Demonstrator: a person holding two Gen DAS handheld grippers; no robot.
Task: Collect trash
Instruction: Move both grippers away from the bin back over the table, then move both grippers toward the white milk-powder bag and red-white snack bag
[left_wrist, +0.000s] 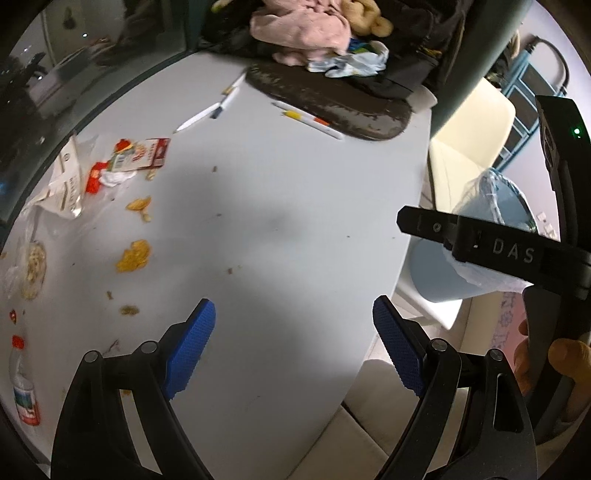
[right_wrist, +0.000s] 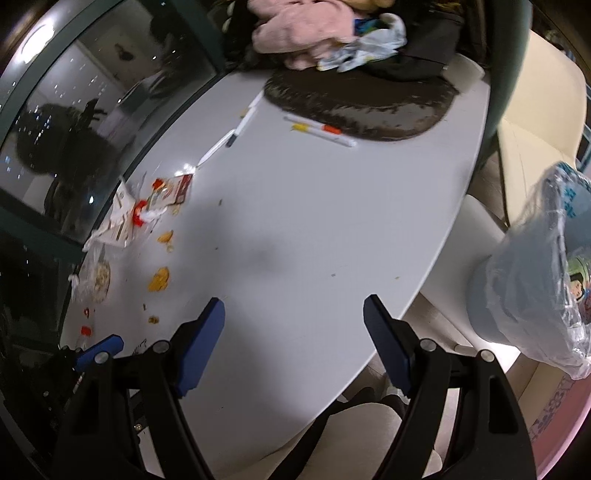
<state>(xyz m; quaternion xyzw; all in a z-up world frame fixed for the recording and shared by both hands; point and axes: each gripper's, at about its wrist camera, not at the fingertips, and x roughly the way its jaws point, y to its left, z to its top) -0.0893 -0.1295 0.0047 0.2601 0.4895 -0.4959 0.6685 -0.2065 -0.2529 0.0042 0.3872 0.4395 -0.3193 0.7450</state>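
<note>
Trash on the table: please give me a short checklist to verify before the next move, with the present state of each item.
1. Left claw open and holding nothing: ok.
2. Right claw open and holding nothing: ok.
3. Trash bin has a bag liner and stands beside the table: ok.
4. Orange scraps lie apart from the pens: ok.
5. Room left inside the bin: cannot tell.

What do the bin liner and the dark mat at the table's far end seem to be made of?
Bin liner: thin clear plastic film, judging by its crinkles and glossy highlights. Dark mat: probably a fuzzy fabric or felt, matte with a ragged, speckled edge; blur leaves this uncertain.
</note>
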